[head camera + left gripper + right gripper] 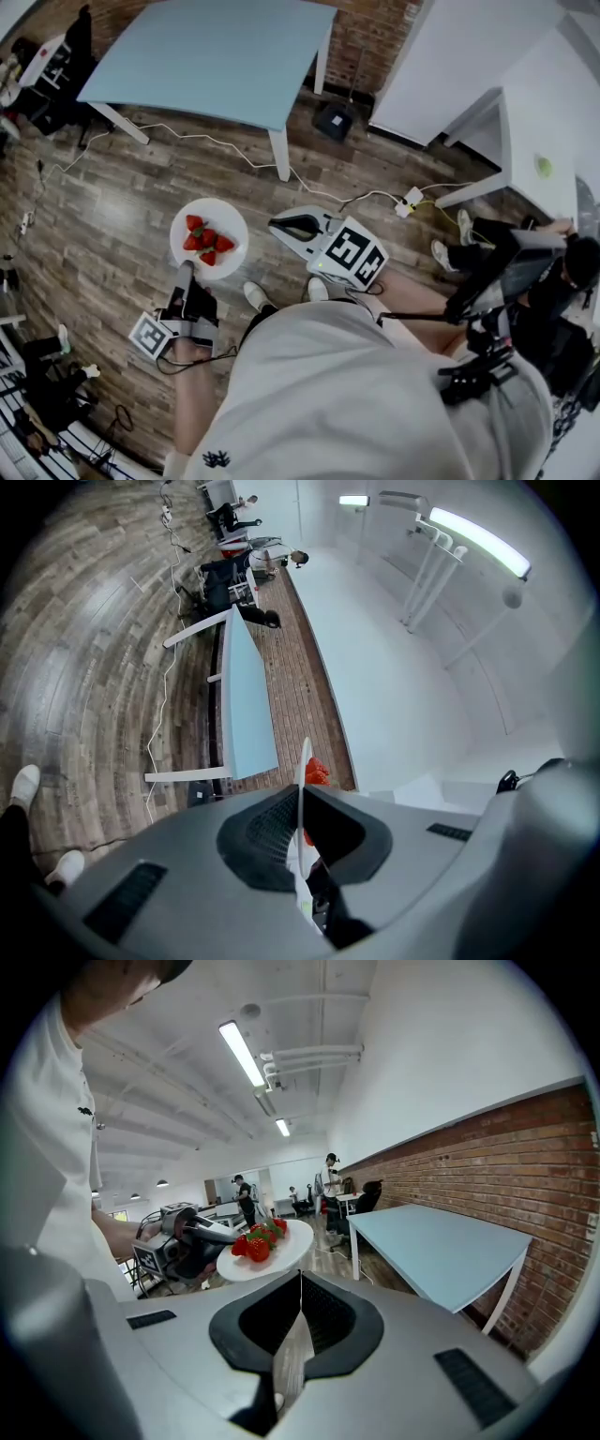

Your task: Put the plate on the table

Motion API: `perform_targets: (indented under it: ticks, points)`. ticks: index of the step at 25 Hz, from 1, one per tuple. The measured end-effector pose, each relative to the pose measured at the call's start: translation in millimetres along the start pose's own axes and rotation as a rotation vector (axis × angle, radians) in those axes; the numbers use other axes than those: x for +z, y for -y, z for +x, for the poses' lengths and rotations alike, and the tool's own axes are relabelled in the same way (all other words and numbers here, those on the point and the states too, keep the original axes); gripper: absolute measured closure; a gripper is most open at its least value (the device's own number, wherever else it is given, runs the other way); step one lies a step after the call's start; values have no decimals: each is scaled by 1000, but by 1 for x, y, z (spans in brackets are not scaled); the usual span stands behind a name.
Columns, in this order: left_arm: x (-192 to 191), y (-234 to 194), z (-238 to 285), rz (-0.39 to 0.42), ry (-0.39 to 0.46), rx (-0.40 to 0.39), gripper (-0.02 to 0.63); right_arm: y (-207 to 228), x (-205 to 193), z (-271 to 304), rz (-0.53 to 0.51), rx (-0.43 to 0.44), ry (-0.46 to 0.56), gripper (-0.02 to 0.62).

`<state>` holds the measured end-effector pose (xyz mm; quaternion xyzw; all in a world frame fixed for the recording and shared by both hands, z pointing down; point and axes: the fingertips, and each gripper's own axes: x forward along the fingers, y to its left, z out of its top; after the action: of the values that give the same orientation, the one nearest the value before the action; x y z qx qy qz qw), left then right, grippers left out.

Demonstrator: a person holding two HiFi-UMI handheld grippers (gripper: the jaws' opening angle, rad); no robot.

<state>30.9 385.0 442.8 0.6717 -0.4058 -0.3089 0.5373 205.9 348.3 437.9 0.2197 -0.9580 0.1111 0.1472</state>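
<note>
"Two grippers, what are they doing?"
"The left gripper (185, 271) is clamping the plate (219, 215) by its rim, holding it above the floor (103, 225), centre-left in the head view, with strawberries (207, 241) on it. The right gripper (292, 226) is hovering beside it, jaws pressed together on nothing."
"And the table (206, 52)?"
"Sitting well apart, along the top."

Open floor (141, 187) between plate (212, 210) and table (206, 56)
</note>
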Motion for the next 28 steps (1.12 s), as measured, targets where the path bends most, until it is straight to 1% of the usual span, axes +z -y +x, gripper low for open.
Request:
perform_targets:
  ticks: [2, 6, 8, 10, 15, 17, 19, 23, 28]
  points:
    - [16, -7, -2, 0, -1, -4, 592, -3, 0, 12, 3, -3, -2, 586]
    - [61, -15, -10, -36, -42, -18, 592, -16, 11, 50, 60, -39, -17, 586]
    - [83, -21, -17, -27, -31, -26, 592, -19, 18, 71, 52, -40, -9, 586]
    - [105, -32, -29, -18, -9, -15, 592, -23, 26, 97, 31, -30, 4, 586]
    - [150, -43, -58, -22, -11, 4, 592, -45, 41, 154, 2, -22, 2, 586]
    - [168, -47, -60, -9, -6, 7, 592, -47, 46, 170, 0, -19, 2, 586]
    - [182, -49, -58, -15, 11, -2, 592, -47, 49, 180, 0, -11, -3, 586]
    - [201, -56, -48, -33, 16, -6, 592, -36, 55, 197, -4, -13, -12, 586]
    - [229, -65, -5, -36, -5, -6, 592, 10, 69, 219, -2, -37, -2, 586]
